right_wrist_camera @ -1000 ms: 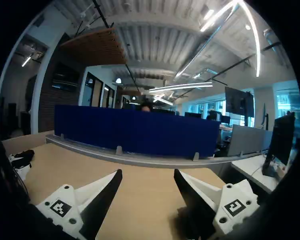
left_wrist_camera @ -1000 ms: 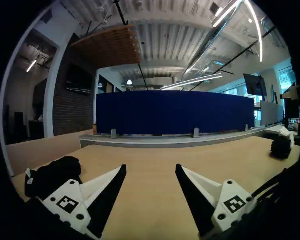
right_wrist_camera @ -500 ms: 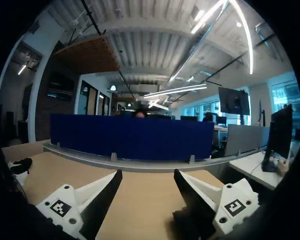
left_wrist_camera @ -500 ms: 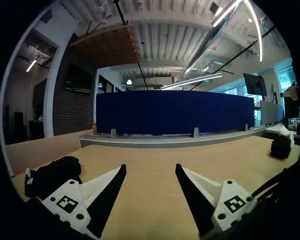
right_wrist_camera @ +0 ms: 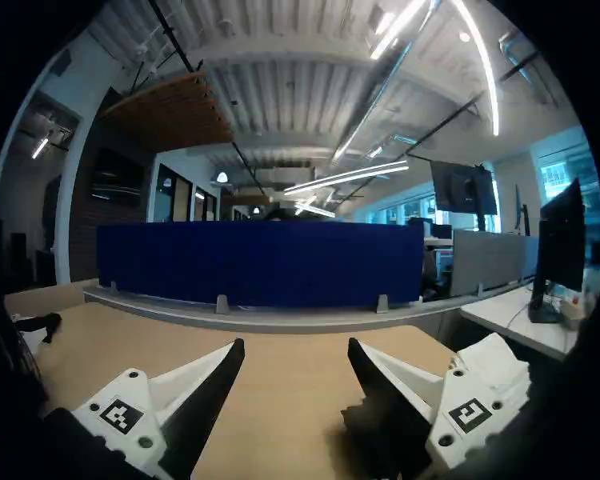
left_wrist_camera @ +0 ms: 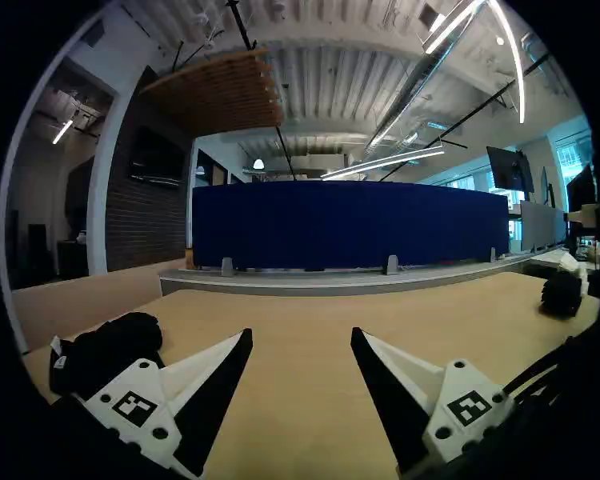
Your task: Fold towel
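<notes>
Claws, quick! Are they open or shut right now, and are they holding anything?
Black-and-white left claw: open, holding nothing.
Black-and-white right claw: open, holding nothing.

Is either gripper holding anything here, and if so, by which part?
Nothing is held. The left gripper and right gripper are both open above the wooden table, nothing between their fingers. A dark cloth bundle lies beside the left gripper, ungrasped.

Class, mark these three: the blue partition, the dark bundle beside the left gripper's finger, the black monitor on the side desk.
blue partition point(left_wrist_camera: 340, 224), left gripper view, middle of its face.
dark bundle point(left_wrist_camera: 112, 340), left gripper view, its upper part.
black monitor point(right_wrist_camera: 560, 240), right gripper view, middle of its panel.
</notes>
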The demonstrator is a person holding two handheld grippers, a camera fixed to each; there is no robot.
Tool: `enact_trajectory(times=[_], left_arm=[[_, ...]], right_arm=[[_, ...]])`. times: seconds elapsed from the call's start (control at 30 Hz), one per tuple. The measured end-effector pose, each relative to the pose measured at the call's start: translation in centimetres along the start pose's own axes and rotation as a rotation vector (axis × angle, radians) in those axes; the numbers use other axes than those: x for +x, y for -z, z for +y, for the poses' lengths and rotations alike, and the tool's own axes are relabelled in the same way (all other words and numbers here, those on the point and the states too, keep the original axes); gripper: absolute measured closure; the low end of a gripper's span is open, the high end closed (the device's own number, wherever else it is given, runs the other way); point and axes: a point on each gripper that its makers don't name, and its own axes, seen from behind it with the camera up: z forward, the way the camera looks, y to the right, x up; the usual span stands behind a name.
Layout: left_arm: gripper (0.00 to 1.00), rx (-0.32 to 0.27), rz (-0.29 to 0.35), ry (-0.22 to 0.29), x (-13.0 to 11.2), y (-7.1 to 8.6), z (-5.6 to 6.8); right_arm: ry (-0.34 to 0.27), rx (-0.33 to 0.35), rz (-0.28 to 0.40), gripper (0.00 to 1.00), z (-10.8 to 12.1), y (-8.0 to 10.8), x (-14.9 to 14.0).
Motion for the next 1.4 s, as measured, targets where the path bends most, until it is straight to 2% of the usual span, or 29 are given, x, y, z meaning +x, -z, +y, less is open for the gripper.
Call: enact_trajectory(times=[0.5,0.9,1.27,1.4], left_arm=[[0.09,0.000,0.000,0.000,0.1,-0.1,0.0],[0.09,0.000,0.000,0.000,0.1,-0.1,0.0],[0.09,0.000,0.000,0.000,0.0,0.0,-0.1],[0.09,0.000,0.000,0.000,0.0,-0.1,0.0]], right_arm=[[-0.029,0.016,-0.029,0.00,0.1,-0.6,-7.2],[-0.038,0.012,-0.033,0.00,-0.3,-1.4,-9.7],[-0.096,0.021,-0.030,0.00,-0.9,-1.2,-10.2],[-0.086,0.018,-0.023,0.00,-0.9,-1.0,-10.3]])
